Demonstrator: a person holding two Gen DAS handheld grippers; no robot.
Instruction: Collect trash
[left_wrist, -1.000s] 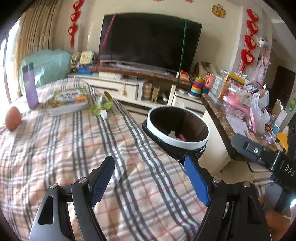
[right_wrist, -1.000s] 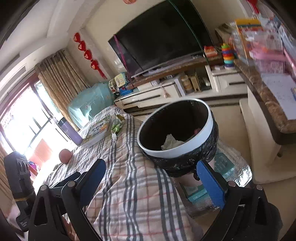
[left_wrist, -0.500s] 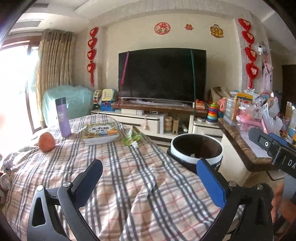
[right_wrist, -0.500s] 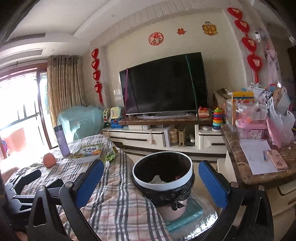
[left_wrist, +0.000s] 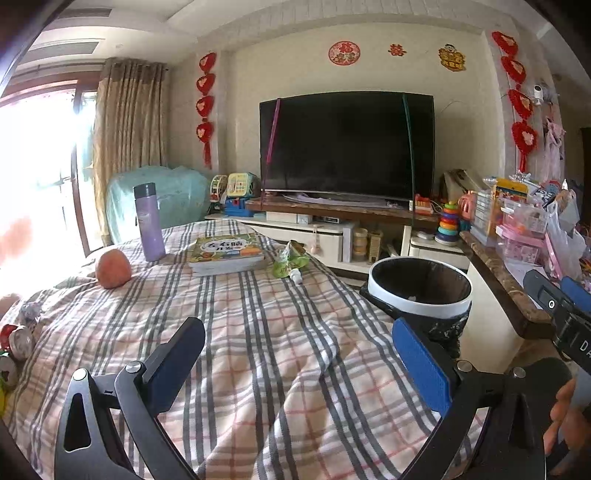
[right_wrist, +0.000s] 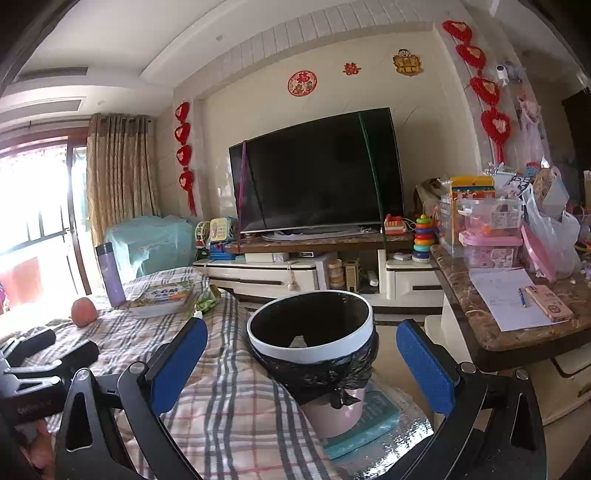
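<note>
With the left gripper (left_wrist: 297, 360) and right gripper (right_wrist: 301, 363) both spread and empty, some trash already lies in the bin (left_wrist: 421, 286) right of centre, while the green wrapper (left_wrist: 290, 260) remains on the tabletop beside the book (left_wrist: 225, 253).

Purple cylindrical flask with dark cap (left_wrist: 148, 222) upright on the plaid grey-and-pink bedspread (left_wrist: 258, 350). Round orange fruit (left_wrist: 113, 263) just left of it, apart. Thick picture book with green-and-yellow cover (left_wrist: 227, 254) flat, right of the flask. Beyond the bed: large black flat television (left_wrist: 345, 146) on a dark wooden shelf (left_wrist: 332, 210), rainbow stacking-ring toy (right_wrist: 423, 238) at its right end. Red heart-shaped hangings (left_wrist: 205, 107) beside tan curtains (left_wrist: 125, 147). White paper sheet (right_wrist: 506, 299) on the brown marble tabletop (right_wrist: 480, 332).
</note>
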